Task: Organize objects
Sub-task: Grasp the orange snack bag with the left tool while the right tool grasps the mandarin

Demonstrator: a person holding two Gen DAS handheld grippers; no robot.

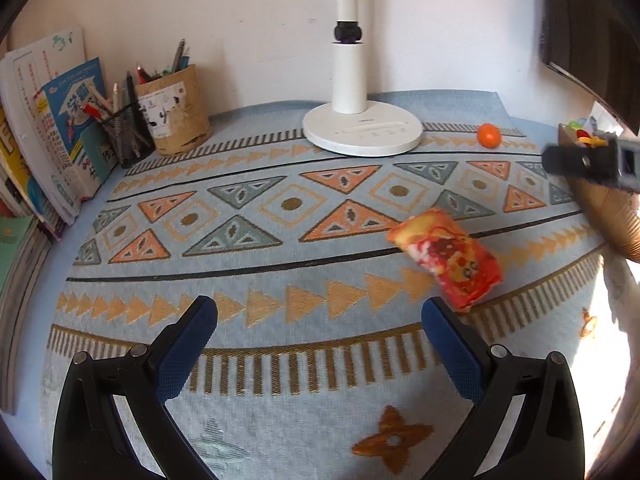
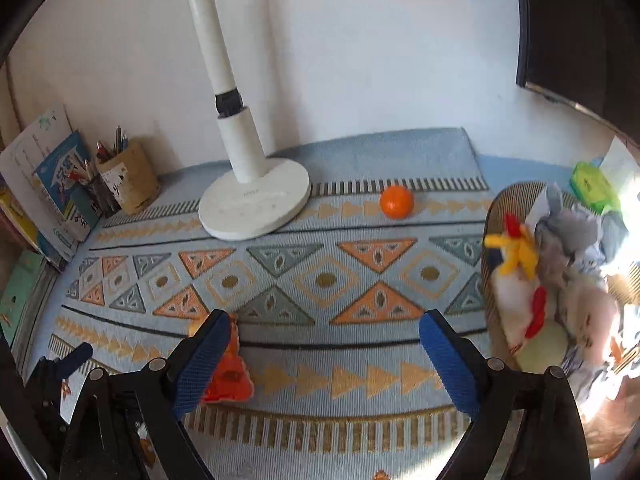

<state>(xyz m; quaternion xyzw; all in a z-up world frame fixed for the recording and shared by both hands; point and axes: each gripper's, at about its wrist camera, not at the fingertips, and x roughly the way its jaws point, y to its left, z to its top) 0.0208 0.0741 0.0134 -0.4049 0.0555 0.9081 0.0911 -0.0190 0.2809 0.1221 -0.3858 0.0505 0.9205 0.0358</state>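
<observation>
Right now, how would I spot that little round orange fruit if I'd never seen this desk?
Find the white lamp base at the back of the patterned cloth. On the side towards the basket of soft toys lies the orange fruit, alone on the cloth. It is the only small plain ball there.

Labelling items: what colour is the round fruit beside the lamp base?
Orange. The fruit shows best in the right wrist view.
</observation>
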